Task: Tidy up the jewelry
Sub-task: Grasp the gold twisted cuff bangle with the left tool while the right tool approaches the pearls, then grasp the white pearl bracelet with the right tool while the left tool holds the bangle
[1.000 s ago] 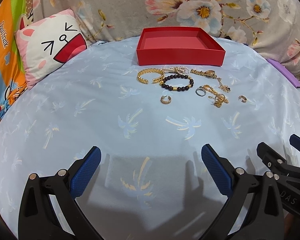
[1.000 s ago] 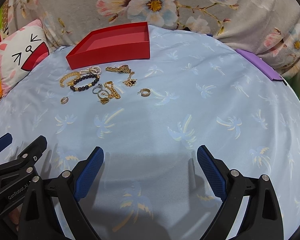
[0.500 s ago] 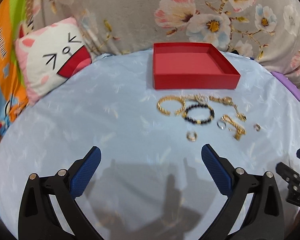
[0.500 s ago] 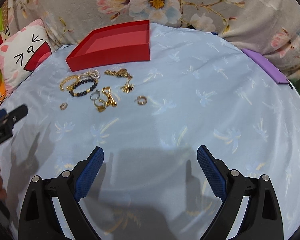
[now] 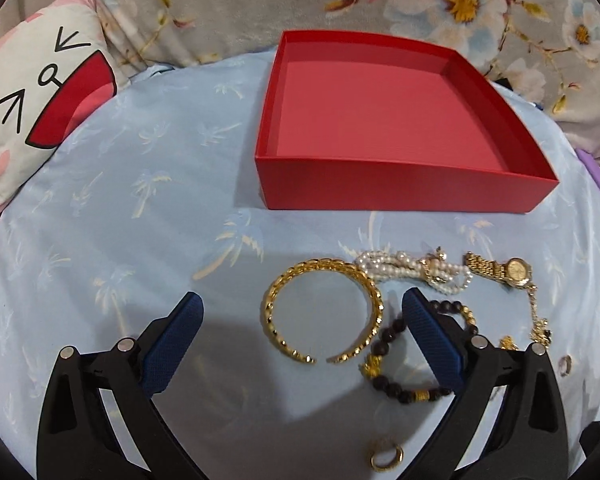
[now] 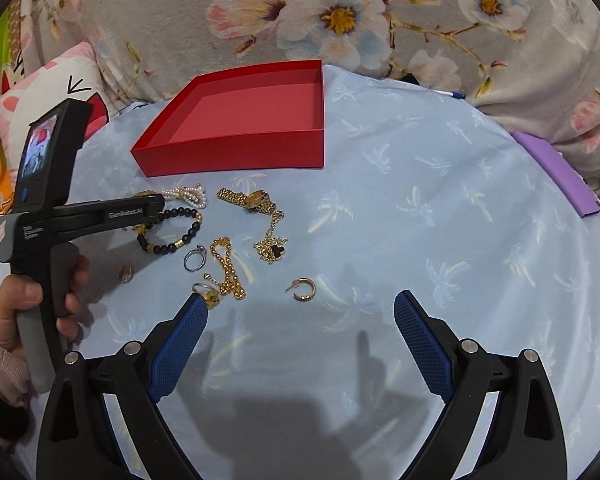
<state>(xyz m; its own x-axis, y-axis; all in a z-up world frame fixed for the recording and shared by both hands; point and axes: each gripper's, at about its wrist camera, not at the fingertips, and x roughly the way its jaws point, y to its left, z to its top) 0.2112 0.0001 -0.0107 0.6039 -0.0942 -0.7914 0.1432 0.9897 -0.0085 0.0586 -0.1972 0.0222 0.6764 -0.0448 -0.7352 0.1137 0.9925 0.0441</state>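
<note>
A gold cuff bangle (image 5: 374, 300) lies on the blue cloth between the fingers of my open left gripper (image 5: 302, 312). Beside it lie a pearl bracelet (image 5: 410, 270), a dark bead bracelet (image 5: 396, 386) and a gold watch (image 5: 516, 270). The empty red box (image 5: 380, 196) stands just beyond. My right gripper (image 6: 300, 308) is open and empty, hovering near a gold hoop earring (image 6: 305, 289), a gold chain (image 6: 226, 268) and a silver ring (image 6: 194, 260). The left gripper body (image 6: 100, 212) covers the bangle in the right wrist view.
A cat-face pillow (image 5: 28, 92) lies at the back left, and floral fabric (image 6: 340, 12) rises behind the box (image 6: 236, 152). A purple strip (image 6: 560, 172) lies at the cloth's right edge. A small gold ring (image 5: 386, 458) lies under the left gripper.
My left gripper has moved forward and right over the jewelry, so the bangle now sits between its fingers. My right gripper has moved a little closer to the earring.
</note>
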